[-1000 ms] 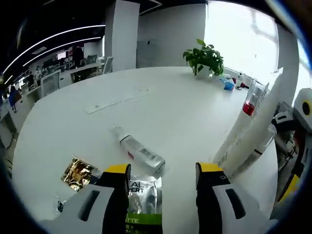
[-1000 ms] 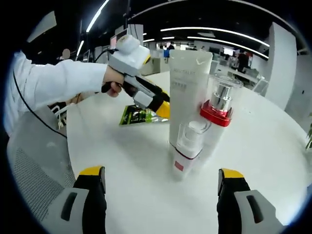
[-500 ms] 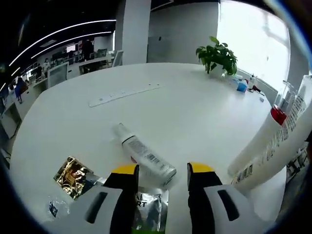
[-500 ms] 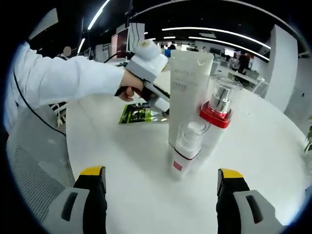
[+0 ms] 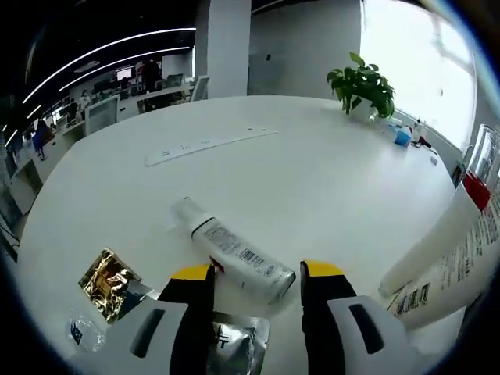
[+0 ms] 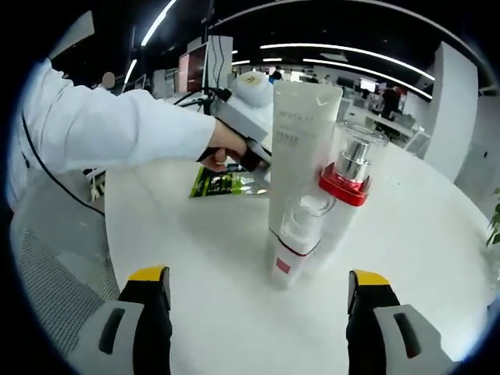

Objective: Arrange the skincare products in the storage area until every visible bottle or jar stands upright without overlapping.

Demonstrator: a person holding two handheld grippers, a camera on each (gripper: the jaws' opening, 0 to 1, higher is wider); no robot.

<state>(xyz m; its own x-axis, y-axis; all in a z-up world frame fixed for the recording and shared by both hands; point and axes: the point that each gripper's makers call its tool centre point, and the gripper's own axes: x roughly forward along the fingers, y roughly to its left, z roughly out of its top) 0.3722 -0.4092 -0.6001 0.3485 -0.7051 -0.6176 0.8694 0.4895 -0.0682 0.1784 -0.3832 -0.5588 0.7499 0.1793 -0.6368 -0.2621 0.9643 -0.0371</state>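
A slim white bottle point(image 5: 230, 250) with a barcode label lies on its side on the white table point(image 5: 312, 180). Its near end sits between the tips of my open left gripper point(image 5: 256, 275); whether they touch it I cannot tell. A tall white tube point(image 5: 441, 262) and a red-collared pump bottle point(image 5: 476, 183) rise at the right. In the right gripper view the white tube point(image 6: 301, 148), the red-collared pump bottle point(image 6: 348, 187) and a small clear-capped bottle point(image 6: 297, 238) stand upright, close together. My right gripper point(image 6: 259, 281) stands open in front of them, apart from them.
Near the left jaws lie a gold foil sachet point(image 5: 109, 277), a silver sachet point(image 5: 234, 344) and a small clear packet point(image 5: 82, 332). A power strip point(image 5: 211, 144) and a potted plant point(image 5: 363, 82) sit farther off. A hand point(image 6: 226, 148) in a white sleeve point(image 6: 101, 133) reaches behind the tube, beside a green sachet point(image 6: 219, 183).
My left gripper has moved forward and lower over the lying bottle, its jaws narrowed, the bottle's end now between the tips. The right gripper and standing products have not moved.
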